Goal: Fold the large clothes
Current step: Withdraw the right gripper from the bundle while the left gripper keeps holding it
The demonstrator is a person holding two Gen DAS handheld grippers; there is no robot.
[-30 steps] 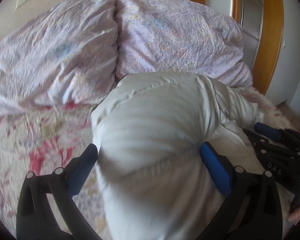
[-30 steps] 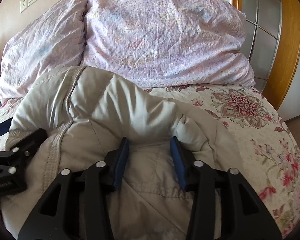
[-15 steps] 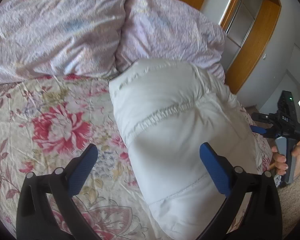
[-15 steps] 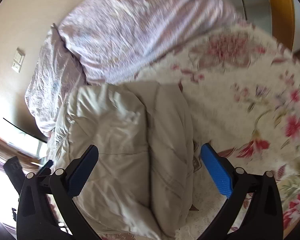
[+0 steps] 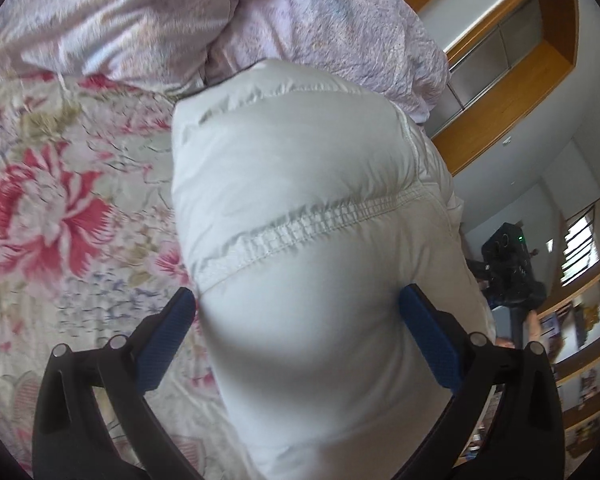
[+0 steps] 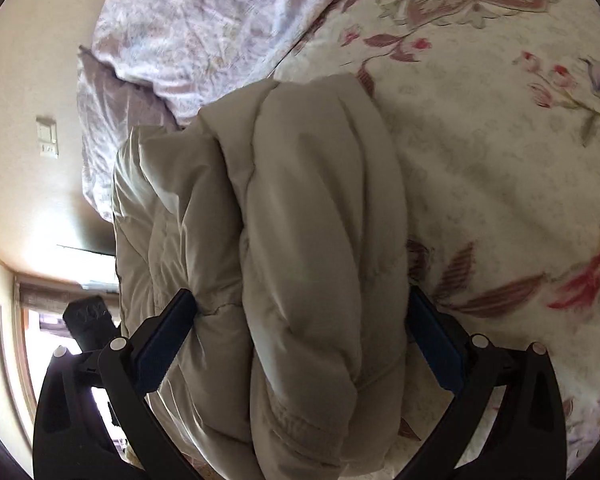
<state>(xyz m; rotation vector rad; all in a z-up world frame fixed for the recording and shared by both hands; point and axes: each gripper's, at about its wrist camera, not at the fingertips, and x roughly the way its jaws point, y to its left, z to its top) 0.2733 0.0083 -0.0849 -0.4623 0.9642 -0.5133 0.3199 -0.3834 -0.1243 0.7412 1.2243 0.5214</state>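
A puffy off-white padded jacket (image 5: 300, 200) lies folded into a thick bundle on the floral bedspread (image 5: 60, 208). My left gripper (image 5: 298, 322) is wide open, its blue pads on either side of the bundle's near end. In the right wrist view the same jacket (image 6: 300, 220) bulges between the blue pads of my right gripper (image 6: 302, 322), which is also wide open and straddles it. The right gripper (image 5: 508, 264) shows as a dark shape at the right of the left wrist view. The left gripper (image 6: 88, 320) shows at the lower left of the right wrist view.
Two pale lilac pillows (image 5: 180, 20) lie against the wall behind the jacket. A wooden wardrobe frame (image 5: 512, 92) stands to the right of the bed. A wall switch (image 6: 46, 136) sits on the beige wall. Open floral bedspread (image 6: 500, 160) lies beside the jacket.
My right gripper let go of the jacket fold and opened wide, then both grippers swung round to the sides of the bundle and closed in around it.
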